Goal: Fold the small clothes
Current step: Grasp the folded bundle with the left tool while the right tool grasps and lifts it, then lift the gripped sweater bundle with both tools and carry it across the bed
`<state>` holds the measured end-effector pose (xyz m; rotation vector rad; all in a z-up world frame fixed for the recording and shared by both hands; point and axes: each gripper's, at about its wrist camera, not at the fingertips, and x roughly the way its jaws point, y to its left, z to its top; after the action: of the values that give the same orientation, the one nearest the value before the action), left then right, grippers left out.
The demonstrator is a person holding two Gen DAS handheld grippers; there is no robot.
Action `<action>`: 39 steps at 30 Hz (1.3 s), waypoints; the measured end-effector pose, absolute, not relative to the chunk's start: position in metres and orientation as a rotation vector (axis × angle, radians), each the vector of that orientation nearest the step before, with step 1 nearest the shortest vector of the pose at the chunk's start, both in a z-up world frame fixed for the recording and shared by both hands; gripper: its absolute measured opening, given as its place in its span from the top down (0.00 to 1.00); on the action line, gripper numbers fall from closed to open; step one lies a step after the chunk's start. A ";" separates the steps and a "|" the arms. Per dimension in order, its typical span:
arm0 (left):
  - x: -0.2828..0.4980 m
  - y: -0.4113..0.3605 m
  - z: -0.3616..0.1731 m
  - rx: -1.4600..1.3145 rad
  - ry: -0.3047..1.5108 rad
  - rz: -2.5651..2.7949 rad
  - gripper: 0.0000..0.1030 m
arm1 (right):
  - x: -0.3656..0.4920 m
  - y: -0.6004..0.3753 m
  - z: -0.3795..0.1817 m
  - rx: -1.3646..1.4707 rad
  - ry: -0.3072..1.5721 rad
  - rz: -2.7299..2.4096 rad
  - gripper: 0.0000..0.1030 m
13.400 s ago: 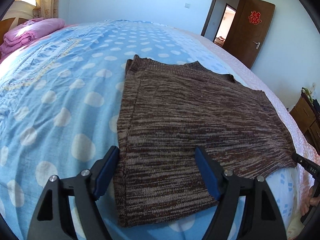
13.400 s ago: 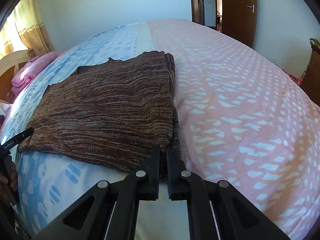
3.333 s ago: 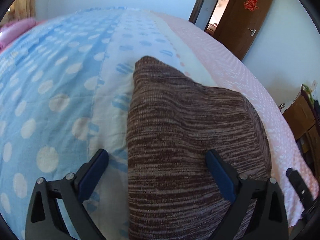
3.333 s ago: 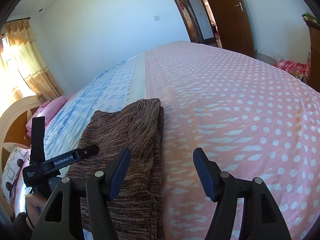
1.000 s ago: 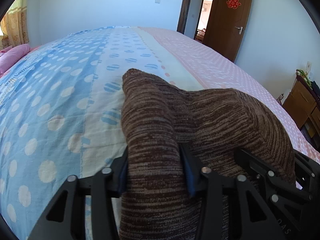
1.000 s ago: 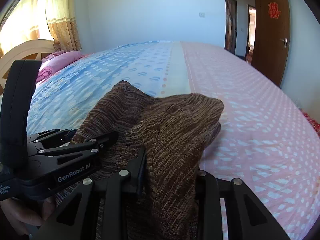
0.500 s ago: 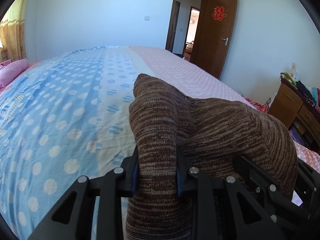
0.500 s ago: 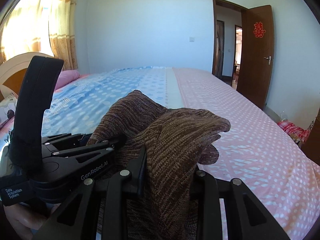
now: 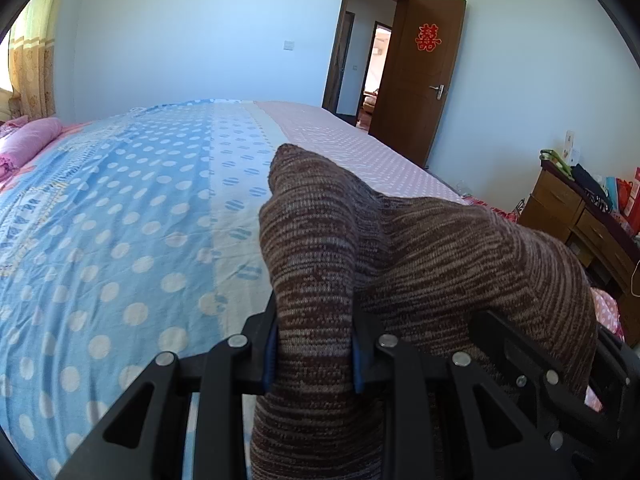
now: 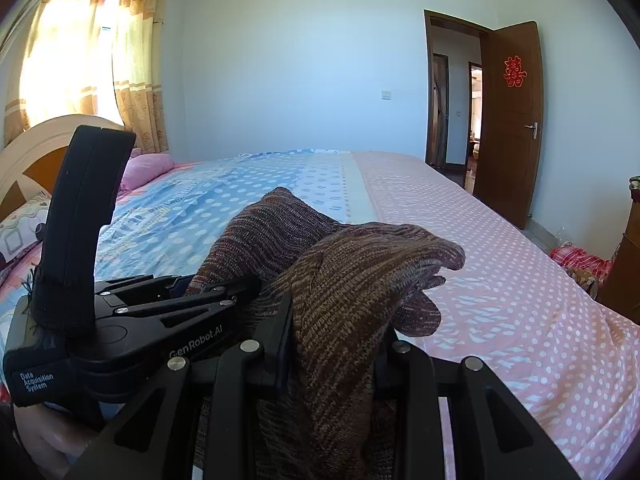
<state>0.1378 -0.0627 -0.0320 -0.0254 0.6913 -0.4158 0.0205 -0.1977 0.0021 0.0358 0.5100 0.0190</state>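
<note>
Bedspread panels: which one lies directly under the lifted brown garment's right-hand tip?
The pink dotted panel, not the blue dotted panel; the brown garment overhangs the pink side in the right wrist view.

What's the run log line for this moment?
left tool: shut on sweater | right tool: shut on sweater | sweater: bunched, above bed

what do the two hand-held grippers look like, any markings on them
Both are matte black frames with silver screws. The left hand-held gripper has blue finger pads. Seen from the right hand-held gripper, its body reads "GenRobot.AI" and "Data Acquisition System", with an upright black handle.
</note>
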 end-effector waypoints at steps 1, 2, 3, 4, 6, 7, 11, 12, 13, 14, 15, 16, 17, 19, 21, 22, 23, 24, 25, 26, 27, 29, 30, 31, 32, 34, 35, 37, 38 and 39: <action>0.134 -0.060 -0.032 -0.025 0.691 -0.411 0.72 | 0.019 -0.196 0.002 0.039 0.510 0.022 0.72; 0.132 -0.057 -0.032 -0.026 0.694 -0.406 0.72 | 0.017 -0.193 0.002 0.041 0.511 0.025 0.72; 0.131 -0.054 -0.032 -0.029 0.696 -0.399 0.72 | 0.015 -0.191 0.002 0.043 0.512 0.028 0.72; 0.129 -0.052 -0.032 -0.030 0.697 -0.395 0.72 | 0.013 -0.188 0.002 0.042 0.513 0.031 0.72; 0.124 -0.048 -0.031 -0.031 0.698 -0.387 0.72 | 0.016 -0.190 0.001 0.038 0.513 0.039 0.72; 0.122 -0.046 -0.031 -0.032 0.699 -0.384 0.72 | 0.014 -0.188 0.001 0.035 0.512 0.041 0.72; 0.116 -0.039 -0.032 -0.034 0.701 -0.376 0.72 | 0.015 -0.185 0.001 0.033 0.511 0.048 0.72; 0.115 -0.037 -0.031 -0.034 0.700 -0.374 0.72 | 0.019 -0.188 0.001 0.032 0.511 0.050 0.72; 0.114 -0.036 -0.031 -0.034 0.699 -0.372 0.72 | 0.018 -0.188 0.001 0.032 0.510 0.051 0.72; 0.113 -0.034 -0.030 -0.033 0.697 -0.371 0.72 | 0.017 -0.188 0.001 0.032 0.508 0.052 0.72; 0.111 -0.033 -0.029 -0.033 0.694 -0.371 0.72 | 0.017 -0.187 0.001 0.031 0.507 0.052 0.72; 0.110 -0.032 -0.029 -0.033 0.693 -0.371 0.72 | 0.016 -0.186 0.001 0.028 0.506 0.052 0.72; 0.108 -0.031 -0.029 -0.031 0.692 -0.371 0.72 | 0.015 -0.186 0.001 0.024 0.504 0.051 0.72; 0.106 -0.029 -0.028 -0.030 0.690 -0.372 0.72 | 0.012 -0.187 0.001 0.018 0.502 0.051 0.72; 0.103 -0.029 -0.028 -0.028 0.688 -0.373 0.72 | 0.010 -0.186 0.001 0.013 0.500 0.050 0.72; 0.102 -0.028 -0.028 -0.027 0.688 -0.374 0.72 | 0.009 -0.185 0.002 0.013 0.499 0.051 0.72; 0.102 -0.028 -0.028 -0.028 0.687 -0.373 0.72 | 0.009 -0.184 0.002 0.013 0.499 0.052 0.72; 0.102 -0.029 -0.028 -0.029 0.687 -0.372 0.72 | 0.009 -0.181 0.003 0.011 0.499 0.053 0.72; 0.101 -0.028 -0.028 -0.029 0.688 -0.371 0.72 | 0.009 -0.180 0.002 0.011 0.498 0.054 0.72; 0.100 -0.028 -0.028 -0.030 0.687 -0.369 0.72 | 0.010 -0.179 0.002 0.012 0.497 0.054 0.72; 0.099 -0.028 -0.027 -0.031 0.688 -0.368 0.72 | 0.010 -0.179 0.002 0.012 0.496 0.055 0.72; 0.097 -0.026 -0.027 -0.031 0.685 -0.365 0.72 | 0.009 -0.180 0.002 0.013 0.494 0.056 0.72; 0.096 -0.025 -0.026 -0.029 0.683 -0.365 0.72 | 0.007 -0.179 0.002 0.013 0.492 0.056 0.72; 0.096 -0.025 -0.025 -0.028 0.682 -0.365 0.72 | 0.007 -0.179 0.002 0.011 0.490 0.056 0.72; 0.095 -0.024 -0.024 -0.028 0.681 -0.366 0.72 | 0.006 -0.179 0.002 0.009 0.489 0.056 0.72; 0.093 -0.024 -0.023 -0.030 0.680 -0.367 0.72 | 0.004 -0.180 0.001 0.003 0.486 0.055 0.72; 0.092 -0.024 -0.023 -0.029 0.680 -0.369 0.72 | 0.003 -0.180 0.001 0.002 0.484 0.053 0.72; 0.090 -0.025 -0.021 -0.029 0.679 -0.375 0.72 | 0.000 -0.181 0.001 -0.002 0.480 0.047 0.72; 0.089 -0.025 -0.021 -0.030 0.678 -0.380 0.72 | -0.002 -0.182 0.002 -0.006 0.477 0.043 0.72; 0.087 -0.026 -0.020 -0.032 0.678 -0.387 0.72 | -0.005 -0.183 0.002 -0.010 0.475 0.038 0.72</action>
<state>0.0875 -0.0258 -0.0199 -0.0316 0.6779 -0.3866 -0.0046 -0.1830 0.0017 -0.0096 0.4748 0.0381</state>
